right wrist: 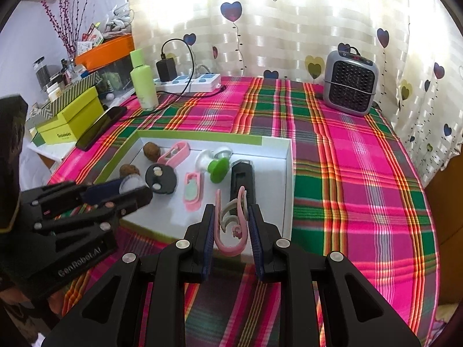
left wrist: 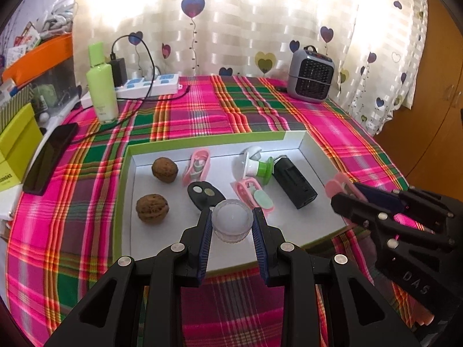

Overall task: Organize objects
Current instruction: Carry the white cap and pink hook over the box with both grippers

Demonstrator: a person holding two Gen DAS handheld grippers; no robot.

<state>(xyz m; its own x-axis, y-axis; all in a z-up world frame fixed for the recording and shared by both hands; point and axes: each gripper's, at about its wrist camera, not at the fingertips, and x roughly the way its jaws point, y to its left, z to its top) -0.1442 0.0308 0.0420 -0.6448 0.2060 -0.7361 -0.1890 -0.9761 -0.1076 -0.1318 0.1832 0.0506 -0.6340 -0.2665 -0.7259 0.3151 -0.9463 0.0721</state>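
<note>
A shallow white box lid with a green rim (left wrist: 127, 179) (right wrist: 286, 170) lies on the plaid cloth. Inside it are two walnuts (left wrist: 165, 169) (right wrist: 152, 151), pink clips (left wrist: 196, 166) (right wrist: 192, 190), a black disc (left wrist: 204, 192) (right wrist: 160, 180), a green and white piece (left wrist: 259, 166) (right wrist: 217, 164) and a black box-shaped device (left wrist: 293, 183) (right wrist: 241, 180). My left gripper (left wrist: 233, 221) (right wrist: 130, 192) is shut on a small clear round jar (left wrist: 231, 224) over the lid's near side. My right gripper (right wrist: 231, 225) (left wrist: 347, 195) is shut on a pink clip (right wrist: 231, 225) over the lid's near right corner.
At the back stand a green bottle (left wrist: 101, 86), a power strip with a charger (left wrist: 150, 84) and a small grey heater (left wrist: 312, 76). A black phone (left wrist: 49, 159) and green boxes (left wrist: 17, 141) lie at the left. A curtain closes off the far side.
</note>
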